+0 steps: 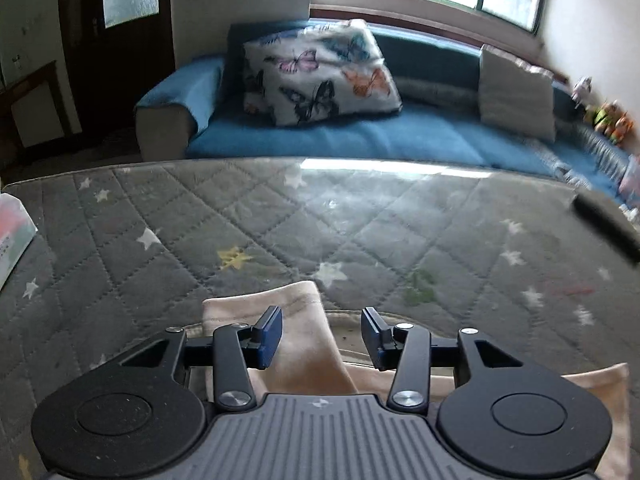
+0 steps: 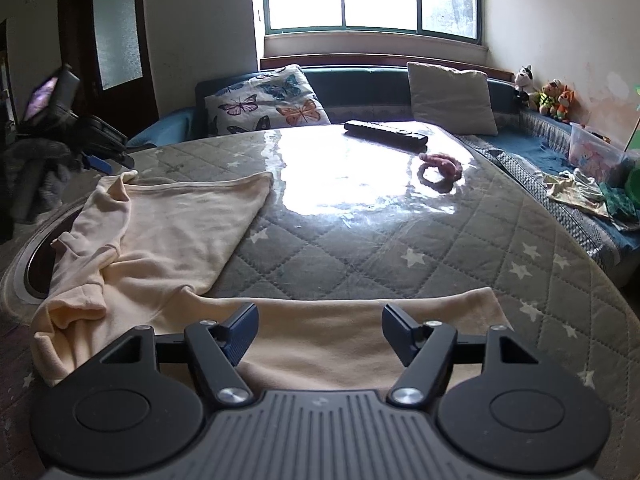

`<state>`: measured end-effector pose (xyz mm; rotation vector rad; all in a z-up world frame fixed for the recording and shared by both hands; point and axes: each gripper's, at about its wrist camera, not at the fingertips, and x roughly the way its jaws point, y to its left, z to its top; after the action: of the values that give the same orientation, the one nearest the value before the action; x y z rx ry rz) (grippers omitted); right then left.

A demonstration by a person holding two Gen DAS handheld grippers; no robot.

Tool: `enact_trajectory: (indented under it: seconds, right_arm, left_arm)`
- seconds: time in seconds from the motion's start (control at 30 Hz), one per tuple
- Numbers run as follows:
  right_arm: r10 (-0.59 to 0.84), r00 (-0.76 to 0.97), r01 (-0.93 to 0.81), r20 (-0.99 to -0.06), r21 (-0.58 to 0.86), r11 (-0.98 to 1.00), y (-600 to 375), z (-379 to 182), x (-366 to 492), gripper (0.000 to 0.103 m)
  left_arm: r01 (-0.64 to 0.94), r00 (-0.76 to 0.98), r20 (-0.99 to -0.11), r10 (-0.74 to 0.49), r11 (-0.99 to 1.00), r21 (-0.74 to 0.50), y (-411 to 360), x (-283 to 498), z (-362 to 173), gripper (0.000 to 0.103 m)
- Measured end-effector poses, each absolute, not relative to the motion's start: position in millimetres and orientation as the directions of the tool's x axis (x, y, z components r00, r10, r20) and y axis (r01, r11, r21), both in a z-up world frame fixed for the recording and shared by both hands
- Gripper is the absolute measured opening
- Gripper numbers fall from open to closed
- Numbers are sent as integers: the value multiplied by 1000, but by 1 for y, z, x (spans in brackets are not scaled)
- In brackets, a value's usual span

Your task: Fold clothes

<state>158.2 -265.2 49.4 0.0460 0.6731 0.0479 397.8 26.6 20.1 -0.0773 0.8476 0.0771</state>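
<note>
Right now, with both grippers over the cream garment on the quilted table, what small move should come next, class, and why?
Probably lower the right gripper and close it on the near edge of the cream garment. Its jaws stand open with only flat cloth below them, and nothing is gripped. The left gripper is also open above a folded strip, so neither yet holds cloth to fold.
</note>
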Motion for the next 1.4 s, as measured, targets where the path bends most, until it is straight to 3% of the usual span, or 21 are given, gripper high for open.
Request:
enact_trajectory:
  seconds: [0.1, 0.13, 0.17, 0.27, 0.6, 0.87, 1.13, 1.4]
  right_arm:
    - [55, 777, -21, -628, 63, 998, -268, 47, 160, 70]
    - [55, 775, -19, -629, 64, 998, -268, 46, 161, 70]
    - [55, 774, -19, -631, 64, 998, -268, 45, 161, 70]
    - [57, 770, -21, -635, 64, 998, -268, 43, 162, 70]
    - [118, 800, -96, -588, 68, 993, -255, 62, 151, 70]
    - [375, 746, -351, -551, 153, 924, -210, 79, 155, 70]
    - [531, 624, -570, -573, 130, 811, -139, 72, 163, 70]
    - [553, 554, -664, -622, 70, 744, -82, 60, 156, 68]
  left_arm:
    - [-107, 651, -757, 55, 994, -19, 27, 404, 13, 43]
    - [-112, 655, -753, 61, 994, -18, 28, 404, 12, 36]
    - [-114, 657, -751, 61, 993, -19, 29, 404, 13, 21]
    - [-132, 662, -748, 50, 990, -51, 39, 400, 16, 4]
    - [-195, 763, -645, 40, 966, -171, 94, 324, 77, 3]
    - [-260, 819, -570, 67, 929, -263, 156, 229, 113, 2]
    - [-368, 804, -575, 149, 885, -285, 220, 146, 99, 2]
    - [-428, 769, -621, 149, 841, -329, 261, 101, 61, 2]
